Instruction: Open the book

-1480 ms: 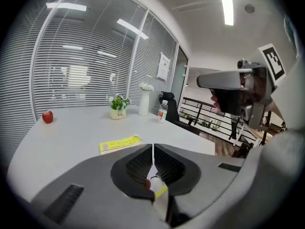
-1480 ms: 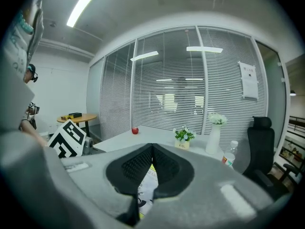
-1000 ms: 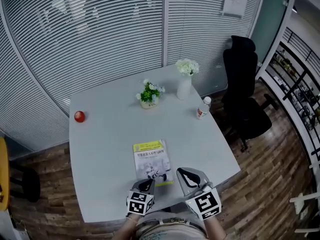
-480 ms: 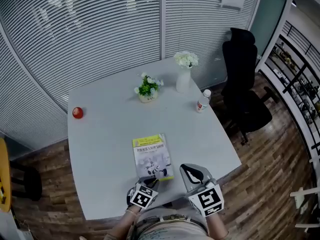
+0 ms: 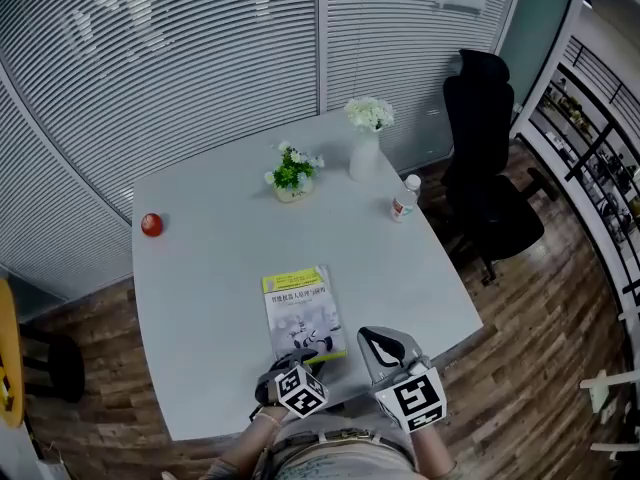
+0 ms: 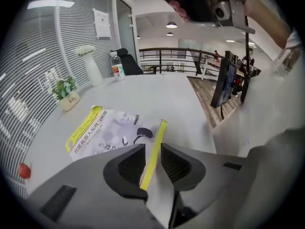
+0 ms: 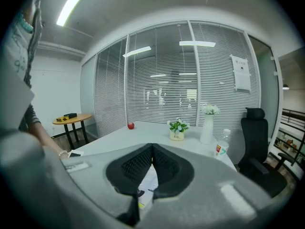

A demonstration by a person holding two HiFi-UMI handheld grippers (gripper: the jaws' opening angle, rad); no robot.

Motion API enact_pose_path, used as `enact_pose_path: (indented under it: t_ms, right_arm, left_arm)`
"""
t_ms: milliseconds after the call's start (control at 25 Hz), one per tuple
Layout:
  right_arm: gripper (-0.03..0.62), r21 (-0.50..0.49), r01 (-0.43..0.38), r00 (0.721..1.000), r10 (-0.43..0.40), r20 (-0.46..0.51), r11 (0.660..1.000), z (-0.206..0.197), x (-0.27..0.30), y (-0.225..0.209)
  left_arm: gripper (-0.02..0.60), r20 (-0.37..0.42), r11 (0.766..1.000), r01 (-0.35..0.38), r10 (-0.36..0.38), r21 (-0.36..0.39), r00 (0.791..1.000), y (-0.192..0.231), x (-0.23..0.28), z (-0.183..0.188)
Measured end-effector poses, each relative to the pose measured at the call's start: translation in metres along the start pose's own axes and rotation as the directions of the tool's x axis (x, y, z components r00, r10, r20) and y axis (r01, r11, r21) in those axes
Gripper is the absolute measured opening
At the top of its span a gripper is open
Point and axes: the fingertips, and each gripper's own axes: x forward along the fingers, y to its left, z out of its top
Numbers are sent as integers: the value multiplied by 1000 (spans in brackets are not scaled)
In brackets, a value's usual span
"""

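Has just been spreading left hand-held gripper [image 6: 152, 148] around book [image 5: 298, 308] edge at 6 o'clock of table [image 5: 200, 268], with right hand-held gripper [image 7: 151, 147] pressed together.

Your head view looks steeply down from well above, taking in the whole counter [image 5: 200, 298]. The left gripper view sits low and close over the book [image 6: 102, 130], facing along the counter. The right gripper view looks nearly level across it toward the blinds [image 7: 162, 89]. All three views share the vase [image 5: 364, 156], the plant [image 5: 291, 176] and the bottle [image 5: 404, 200].
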Motion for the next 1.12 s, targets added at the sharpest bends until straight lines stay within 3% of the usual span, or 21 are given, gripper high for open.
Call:
enact_pose_path:
  t_ms: [240, 520, 1120]
  right_arm:
    - [3, 0, 15, 1000, -15, -26, 1000, 2, -2, -6]
    - [3, 31, 52, 998, -51, -48, 998, -11, -12, -17]
    - [3, 36, 91, 996, -91, -6, 995, -11, -19, -30]
  left_arm:
    - [100, -44, 990, 18, -12, 141, 999, -7, 16, 3]
    - [100, -75, 976, 42, -26, 214, 997, -12, 29, 5]
    - [100, -55, 981, 68, -59, 183, 997, -10, 24, 11]
